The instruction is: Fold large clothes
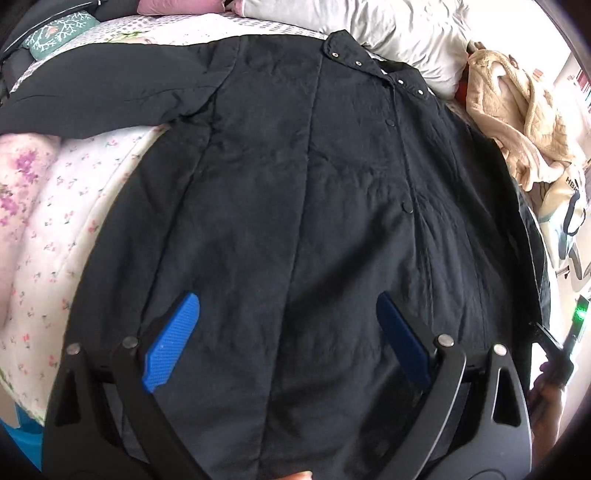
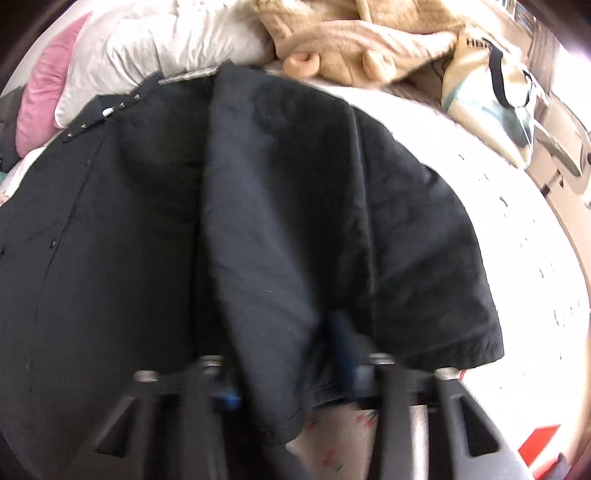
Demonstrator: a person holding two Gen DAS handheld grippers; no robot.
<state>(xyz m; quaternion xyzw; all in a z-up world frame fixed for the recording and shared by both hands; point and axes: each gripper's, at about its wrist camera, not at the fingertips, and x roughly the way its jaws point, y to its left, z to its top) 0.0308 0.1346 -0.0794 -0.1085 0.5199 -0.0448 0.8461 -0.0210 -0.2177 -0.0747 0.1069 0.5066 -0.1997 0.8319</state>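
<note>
A large black coat (image 1: 295, 184) with snap buttons lies front up on the bed, collar at the far end, one sleeve stretched to the far left. My left gripper (image 1: 288, 314) is open, its blue pads (image 1: 171, 343) spread just above the coat's lower body, holding nothing. In the right wrist view the coat's right sleeve (image 2: 258, 277) lies folded over the coat body (image 2: 92, 258) and runs between the fingers of my right gripper (image 2: 288, 354). The fingers are mostly hidden by the cloth and blurred, so I cannot tell how the jaws stand.
The bed has a floral quilt (image 1: 48, 229). A white pillow (image 1: 399, 33) and a pink pillow (image 2: 44, 99) lie at the head. A beige fleece robe (image 2: 362, 40) and a tote bag (image 2: 491, 85) sit at the far right. White bedding (image 2: 517, 221) lies right of the coat.
</note>
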